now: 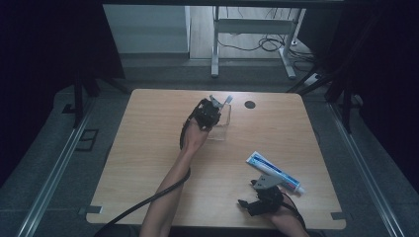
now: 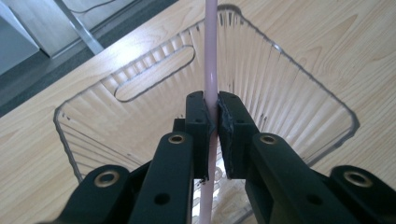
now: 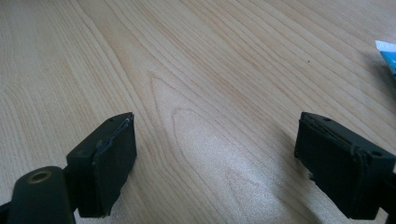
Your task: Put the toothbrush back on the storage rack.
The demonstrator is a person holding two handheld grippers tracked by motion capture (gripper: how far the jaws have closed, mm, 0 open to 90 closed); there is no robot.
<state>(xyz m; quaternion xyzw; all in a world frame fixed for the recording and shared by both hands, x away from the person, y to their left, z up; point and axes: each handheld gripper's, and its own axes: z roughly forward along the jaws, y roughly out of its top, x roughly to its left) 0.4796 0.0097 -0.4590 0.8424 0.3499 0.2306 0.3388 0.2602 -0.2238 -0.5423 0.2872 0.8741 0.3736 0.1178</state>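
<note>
While the left gripper [image 2: 212, 122] hung over the clear cup [image 2: 289, 88] at the far middle of the table [image 1: 148, 148], its jaws were pinched tight on a thin pink stick [image 2: 210, 56], most likely a toothbrush handle. In the left gripper view the stick ran straight up between the two black pads and passed down into the cup's ribbed inside, whose slotted wall lay beyond. From the high view the same gripper [image 1: 211, 109] sat just above the cup [image 1: 221, 129], with a pale tip poking out past it; whether the stick touched the cup's floor could not be told.

The right gripper [image 3: 215, 158] stood wide, nothing between its jaws, low over bare wood near the table's front right edge. In the high view it [image 1: 254, 195] rested just beside the toothpaste tube [image 1: 274, 172], which lay flat and slanted on the table, well apart from the cup. A corner of that tube [image 3: 387, 53] showed at the edge of the right gripper view.
</note>
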